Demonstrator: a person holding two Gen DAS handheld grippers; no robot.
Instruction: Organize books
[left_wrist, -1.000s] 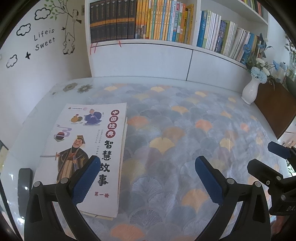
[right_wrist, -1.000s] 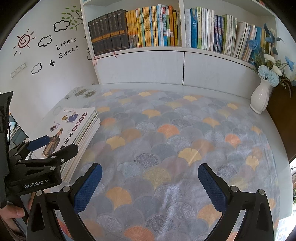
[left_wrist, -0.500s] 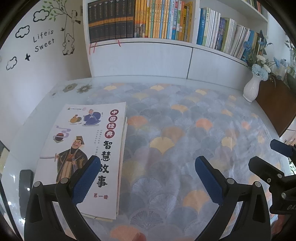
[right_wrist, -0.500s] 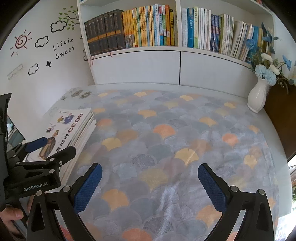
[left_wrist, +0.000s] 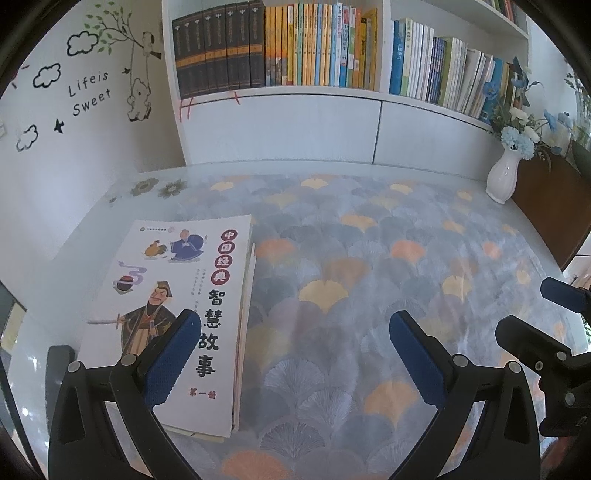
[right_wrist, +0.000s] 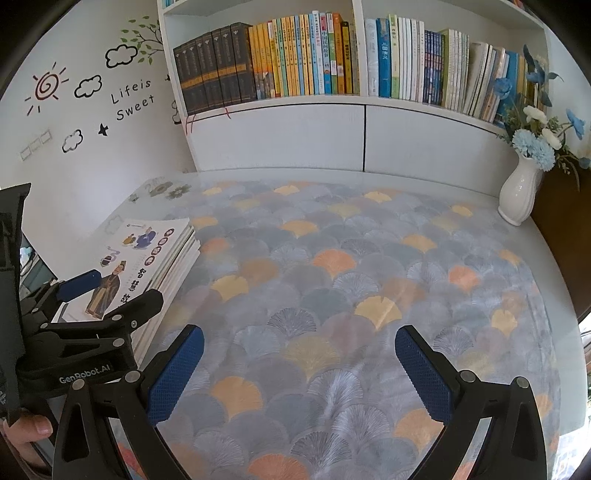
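A stack of thin white picture books (left_wrist: 177, 295) lies flat at the table's left side, its top cover showing cartoon figures and Chinese characters. In the right wrist view the same stack (right_wrist: 147, 258) shows several layers. My left gripper (left_wrist: 291, 354) hovers open above the stack's near right corner, its left finger over the cover. My right gripper (right_wrist: 299, 373) stands open over the patterned cloth, holding nothing. The left gripper (right_wrist: 110, 291) appears in the right wrist view over the stack. The right gripper (left_wrist: 535, 317) shows at the right edge of the left wrist view.
A white bookshelf (left_wrist: 295, 92) with upright books lines the back wall. A white vase (right_wrist: 521, 192) of blue flowers stands at the table's back right. A fan-patterned cloth (right_wrist: 351, 277) covers the table. A dark flat object (left_wrist: 57, 365) lies left of the stack.
Both grippers have tilted slightly so the shelf sits lower in view. Stack and cloth have not moved, and both grippers stay open.
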